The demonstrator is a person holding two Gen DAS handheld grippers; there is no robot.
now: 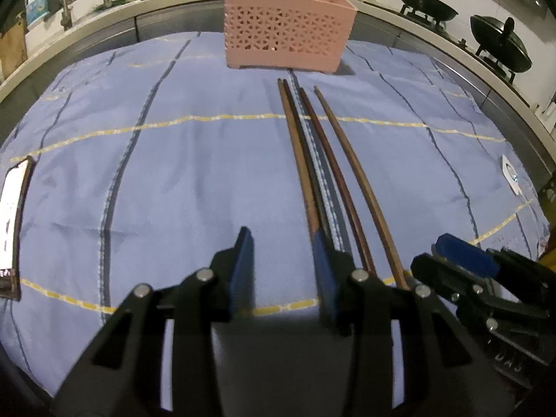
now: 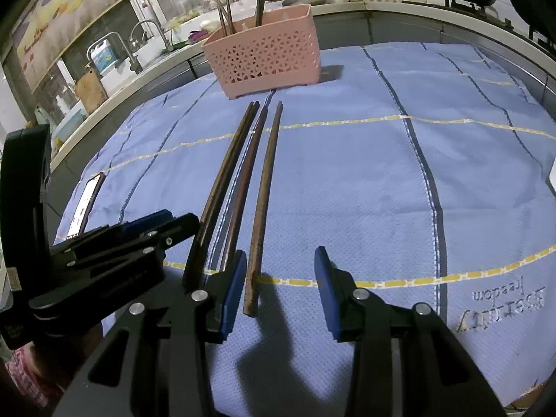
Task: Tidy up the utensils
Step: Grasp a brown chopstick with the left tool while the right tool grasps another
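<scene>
Several brown wooden chopsticks [image 1: 312, 160] lie side by side on the blue cloth, pointing at a pink perforated utensil basket [image 1: 288, 38] that holds more chopsticks. They also show in the right wrist view [image 2: 243, 173], as does the basket [image 2: 264, 59]. My left gripper [image 1: 283, 267] is open and empty, just left of the chopsticks' near ends. My right gripper [image 2: 279, 278] is open, its jaws on either side of the near end of the rightmost chopstick [image 2: 264, 201]. The right gripper shows in the left wrist view [image 1: 465, 253], and the left gripper in the right wrist view [image 2: 146, 229].
A blue striped cloth [image 1: 173, 173] covers the table. A phone [image 1: 14, 215] lies at its left edge. A counter with a sink and taps [image 2: 139, 45] runs behind. Black woks [image 1: 427, 3] sit on a stove at the back right.
</scene>
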